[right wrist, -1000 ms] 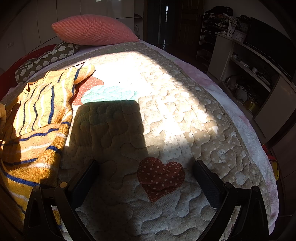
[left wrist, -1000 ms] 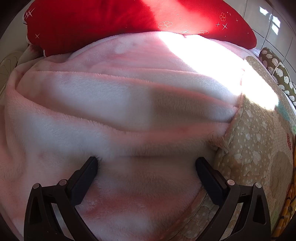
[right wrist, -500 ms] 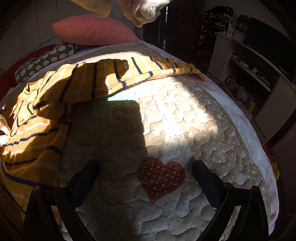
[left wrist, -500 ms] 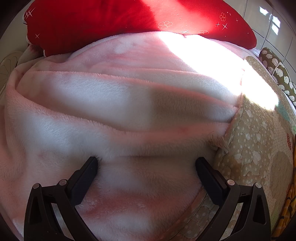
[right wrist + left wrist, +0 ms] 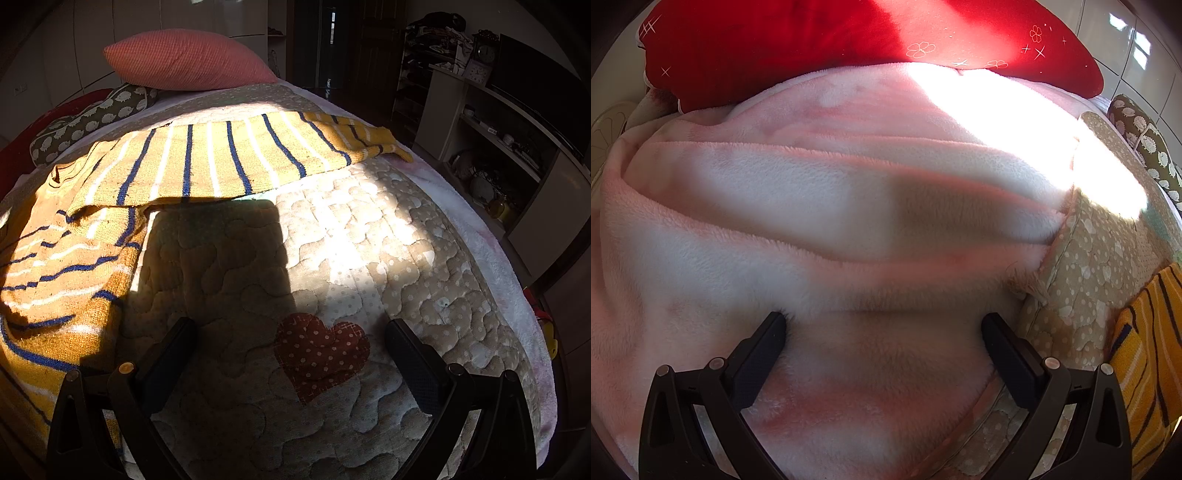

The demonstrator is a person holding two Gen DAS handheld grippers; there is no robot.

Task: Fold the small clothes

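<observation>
A yellow knit sweater with blue and white stripes (image 5: 207,166) lies spread across the far and left part of the quilted bed cover (image 5: 369,258) in the right wrist view. Its edge also shows at the right of the left wrist view (image 5: 1145,347). My right gripper (image 5: 288,343) is open and empty, low over the quilt near a red heart patch (image 5: 321,350), short of the sweater. My left gripper (image 5: 882,332) is open and empty, resting over a pink fleece blanket (image 5: 812,206).
A red pillow (image 5: 849,33) lies behind the pink blanket. A salmon pillow (image 5: 188,61) and a patterned bolster (image 5: 96,118) sit at the head of the bed. Shelves with clutter (image 5: 491,147) stand to the right of the bed.
The sweater was lifted by a hand and spread across the far part of the quilt; it now lies flat there. The hand has left the view. Neither gripper has moved.
</observation>
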